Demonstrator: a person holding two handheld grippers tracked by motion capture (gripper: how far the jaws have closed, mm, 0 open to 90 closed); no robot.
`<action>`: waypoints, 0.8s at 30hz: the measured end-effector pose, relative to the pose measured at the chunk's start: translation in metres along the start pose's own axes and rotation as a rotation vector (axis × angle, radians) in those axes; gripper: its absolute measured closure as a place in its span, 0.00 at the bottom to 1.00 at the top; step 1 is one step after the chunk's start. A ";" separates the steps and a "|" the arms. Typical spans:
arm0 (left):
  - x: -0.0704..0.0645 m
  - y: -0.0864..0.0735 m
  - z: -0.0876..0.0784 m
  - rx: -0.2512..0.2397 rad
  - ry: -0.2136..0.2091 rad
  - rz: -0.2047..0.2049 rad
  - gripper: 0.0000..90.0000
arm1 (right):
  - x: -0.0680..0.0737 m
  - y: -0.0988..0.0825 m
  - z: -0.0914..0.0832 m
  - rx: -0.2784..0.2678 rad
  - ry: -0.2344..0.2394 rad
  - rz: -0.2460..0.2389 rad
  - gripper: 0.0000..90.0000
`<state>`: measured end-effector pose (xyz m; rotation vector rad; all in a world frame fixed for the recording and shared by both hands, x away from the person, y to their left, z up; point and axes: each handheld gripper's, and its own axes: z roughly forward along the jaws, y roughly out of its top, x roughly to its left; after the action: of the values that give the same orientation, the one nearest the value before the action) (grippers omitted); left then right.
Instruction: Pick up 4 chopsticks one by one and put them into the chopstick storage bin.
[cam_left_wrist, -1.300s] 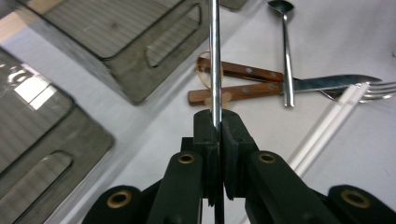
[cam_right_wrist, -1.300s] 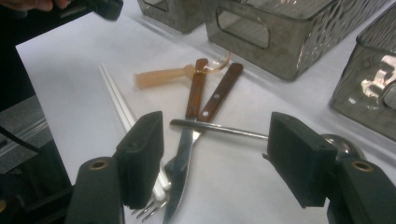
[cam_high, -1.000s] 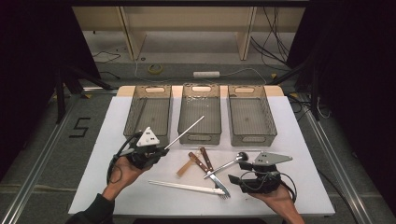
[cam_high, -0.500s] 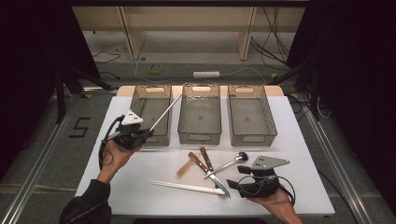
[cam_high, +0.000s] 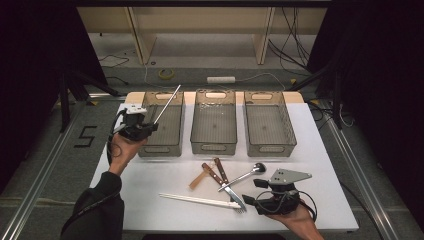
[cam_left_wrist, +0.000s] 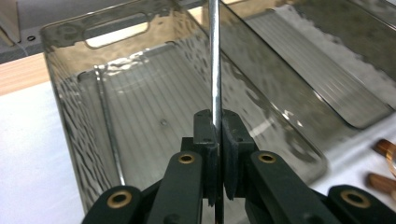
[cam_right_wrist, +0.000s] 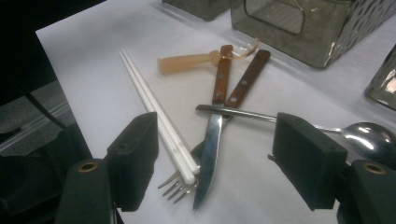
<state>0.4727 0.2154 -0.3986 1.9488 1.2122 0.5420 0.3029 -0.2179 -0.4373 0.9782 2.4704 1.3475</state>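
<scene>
My left gripper is shut on a thin metal chopstick, which slants up and away over the left grey bin. Another metal chopstick lies inside that bin along its left wall. Near the table's front edge my right gripper rests open and level. Between and just beyond its jaws lie a fork, a wood-handled knife and the ends of two white chopsticks.
A metal spoon crosses the knife and fork handles. An orange plastic spoon lies behind them. The middle bin and the right bin stand side by side at the back of the white table.
My left gripper has carried the metal chopstick from the table's middle left back and to the left, over the left bin. The right gripper has stayed put.
</scene>
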 end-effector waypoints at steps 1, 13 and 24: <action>0.002 0.001 0.002 -0.004 0.003 -0.008 0.95 | 0.000 0.000 0.000 0.000 -0.001 -0.001 0.36; 0.018 -0.002 0.027 0.034 0.044 -0.080 0.95 | 0.000 -0.001 -0.001 -0.001 0.004 0.000 0.36; 0.027 -0.007 0.041 0.071 0.082 -0.115 0.94 | 0.000 0.000 -0.001 0.003 0.007 0.002 0.37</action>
<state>0.5094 0.2253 -0.4308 1.9175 1.4025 0.5305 0.3021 -0.2182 -0.4373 0.9781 2.4779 1.3498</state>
